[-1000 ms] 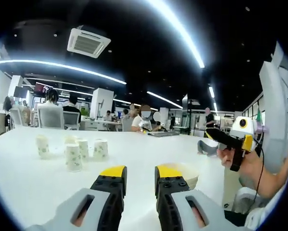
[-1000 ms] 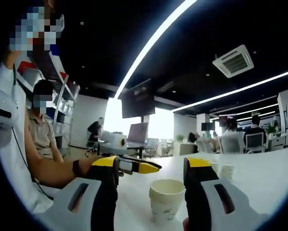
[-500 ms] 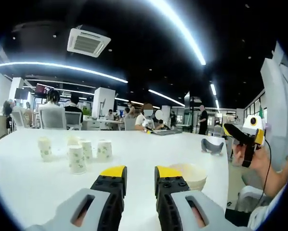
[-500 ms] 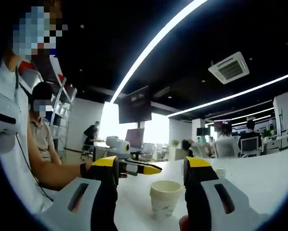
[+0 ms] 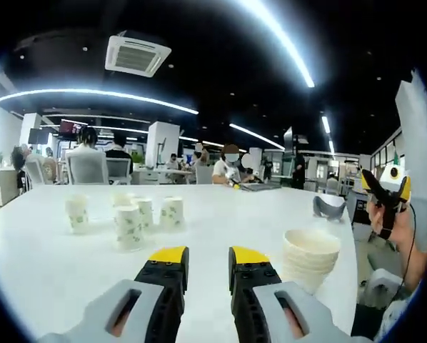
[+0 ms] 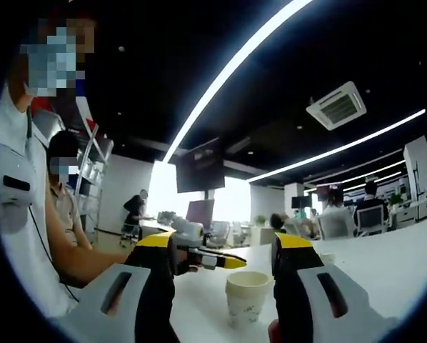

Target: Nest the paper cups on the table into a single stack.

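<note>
— What are we seeing from the left gripper view?

— We are looking along the left gripper [image 5: 205, 259], whose yellow-tipped jaws are standing a narrow gap apart with nothing between them. On the white surface [image 5: 220, 221], a stack of paper cups [image 5: 308, 259] is sitting near, to the right of the jaws. Far to the left, loose paper cups [image 5: 130, 226] are standing upright in a cluster, well apart from the stack. A grey object [image 5: 328, 206] is lying far on the right.

— And the other gripper?

— It is hovering at the right edge of that view, held in a hand [image 5: 390, 221]. In the right gripper view, the right gripper [image 6: 223, 259] is standing wide open — holding nothing — with the stack in line between its jaws, though not touching them. The left gripper is reaching in from the left there, and people are sitting at desks far behind.
</note>
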